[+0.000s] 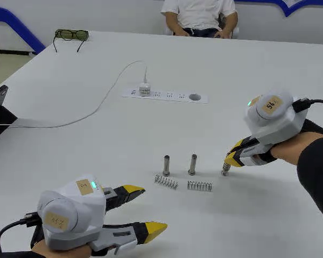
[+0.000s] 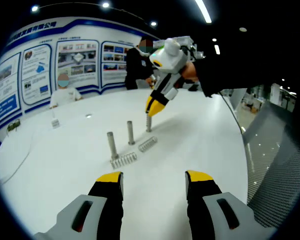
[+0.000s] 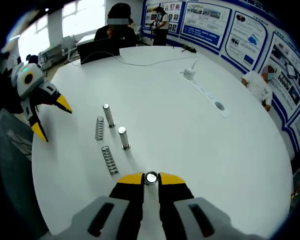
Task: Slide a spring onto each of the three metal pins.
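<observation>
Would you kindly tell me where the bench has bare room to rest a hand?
The widest bare patch lies between the power strip and the two bare pins. The near bench between the left gripper and the right sleeve is free too. It is crowded around the springs and the third pin, which the right gripper clamps.

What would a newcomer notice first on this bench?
The right gripper is shut on a spring-wrapped pin at the right. Left of it stand two bare pins, with two loose springs lying before them. The left gripper hangs open in the foreground.
</observation>
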Available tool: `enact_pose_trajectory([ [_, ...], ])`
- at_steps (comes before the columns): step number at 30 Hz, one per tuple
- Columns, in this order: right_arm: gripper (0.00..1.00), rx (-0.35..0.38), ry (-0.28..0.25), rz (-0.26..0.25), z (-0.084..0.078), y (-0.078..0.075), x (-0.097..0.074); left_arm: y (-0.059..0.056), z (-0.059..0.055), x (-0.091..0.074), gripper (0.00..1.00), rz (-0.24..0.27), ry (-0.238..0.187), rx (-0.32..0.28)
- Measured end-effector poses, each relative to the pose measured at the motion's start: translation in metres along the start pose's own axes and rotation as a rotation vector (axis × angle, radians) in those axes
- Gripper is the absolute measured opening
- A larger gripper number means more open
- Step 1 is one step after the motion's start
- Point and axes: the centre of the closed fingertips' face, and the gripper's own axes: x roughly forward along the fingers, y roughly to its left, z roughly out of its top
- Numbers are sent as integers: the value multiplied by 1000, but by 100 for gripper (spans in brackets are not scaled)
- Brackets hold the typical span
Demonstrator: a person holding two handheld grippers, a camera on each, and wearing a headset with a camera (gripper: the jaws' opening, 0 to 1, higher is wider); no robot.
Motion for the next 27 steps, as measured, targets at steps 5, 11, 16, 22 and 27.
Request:
enact_pose_trajectory([
  [5,12,12,10,1,-4,2,7,0,0,0,51,0,-1,-1],
  [11,12,31,3,0,-5,1,8,0,0,-1,51,1,-1,-1],
  [16,14,20,-1,-4,-5,0,7,0,0,0,51,-1,0,-1],
  [22,18,19,-16,-8,-6,1,3,-1,1,1,51,-5,1,3],
  [27,19,33,-30,-20,-10,-1,-3,-1,4,0,51,-2,-1,5],
])
